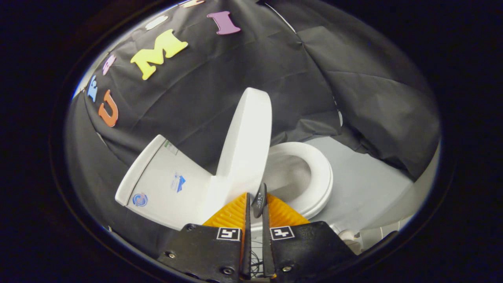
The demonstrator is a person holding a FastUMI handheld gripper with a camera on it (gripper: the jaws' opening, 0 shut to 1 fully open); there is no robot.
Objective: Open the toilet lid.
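Observation:
A white toilet stands just ahead of my fingers. Its lid (245, 145) is raised, standing close to upright between the tank (161, 177) and the seat ring (320, 177). The bowl (289, 177) lies uncovered beyond the lid. A small dark tab (259, 198) sticks out at the lid's near edge. My gripper (256, 204) is shut on this tab, with both fingers pressed close together on it. How the tab is fixed to the lid is hidden behind the fingers.
Black cloth walls hang behind and to both sides of the toilet. A grey floor (369, 184) spreads out past the seat. A pale fitting (349, 236) sits low by the toilet's base.

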